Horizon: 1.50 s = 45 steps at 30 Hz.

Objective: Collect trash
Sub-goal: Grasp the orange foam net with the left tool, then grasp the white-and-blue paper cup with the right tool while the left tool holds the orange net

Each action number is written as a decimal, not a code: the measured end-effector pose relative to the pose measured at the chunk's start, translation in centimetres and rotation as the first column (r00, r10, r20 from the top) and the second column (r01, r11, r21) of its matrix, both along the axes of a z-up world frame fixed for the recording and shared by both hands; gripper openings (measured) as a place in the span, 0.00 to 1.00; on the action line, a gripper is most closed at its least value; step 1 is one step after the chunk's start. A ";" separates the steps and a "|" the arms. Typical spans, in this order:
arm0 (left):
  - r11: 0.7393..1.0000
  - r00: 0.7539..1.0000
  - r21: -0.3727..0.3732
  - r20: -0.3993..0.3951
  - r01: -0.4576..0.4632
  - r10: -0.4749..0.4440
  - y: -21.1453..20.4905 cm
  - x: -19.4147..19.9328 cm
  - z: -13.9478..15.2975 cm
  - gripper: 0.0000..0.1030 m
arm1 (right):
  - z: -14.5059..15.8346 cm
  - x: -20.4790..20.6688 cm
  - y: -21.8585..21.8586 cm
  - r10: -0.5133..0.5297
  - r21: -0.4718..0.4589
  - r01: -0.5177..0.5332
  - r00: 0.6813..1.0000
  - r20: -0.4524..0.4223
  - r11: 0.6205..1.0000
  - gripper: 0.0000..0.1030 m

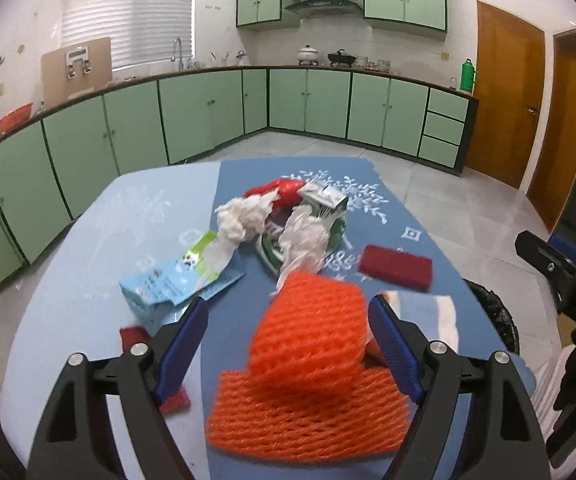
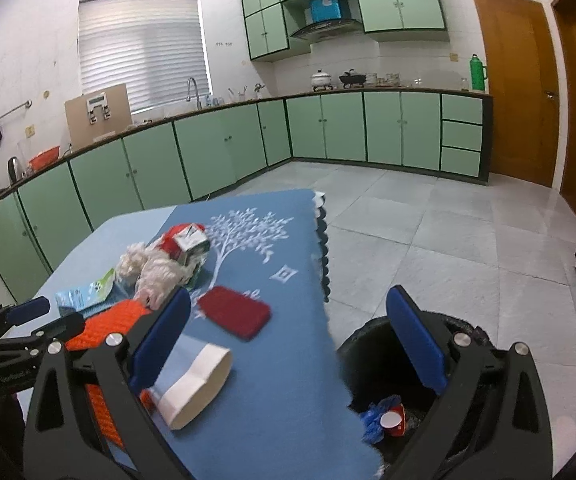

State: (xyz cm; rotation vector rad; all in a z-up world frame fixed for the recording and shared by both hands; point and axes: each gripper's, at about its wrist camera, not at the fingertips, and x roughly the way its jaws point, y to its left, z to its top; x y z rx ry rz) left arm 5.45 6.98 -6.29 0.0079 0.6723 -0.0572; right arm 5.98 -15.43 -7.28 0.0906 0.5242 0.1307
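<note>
On the bench (image 1: 88, 248), the left gripper (image 1: 288, 312) is spread wide around the orange foam net (image 1: 307, 364), its fingers not pressing it. Crumpled tissue (image 1: 240, 216), cartons and a red sponge (image 1: 395, 266) lie beyond. The right gripper (image 2: 288, 332) is released, empty, straddling the bench edge above the trash bin (image 2: 371, 344).

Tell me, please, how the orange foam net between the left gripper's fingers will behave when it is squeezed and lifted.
The orange foam net looks like open mesh, so it probably weighs little and squashes easily. It lies folded in layers and may unfold or droop when lifted. The left gripper is open around it.
</note>
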 end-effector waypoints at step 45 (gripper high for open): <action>0.990 0.995 -0.099 0.008 -0.100 0.101 4.2 -1.4 -2.4 0.27 | -4.6 1.4 9.9 0.186 -0.113 -0.203 0.972 -0.140 0.973 0.93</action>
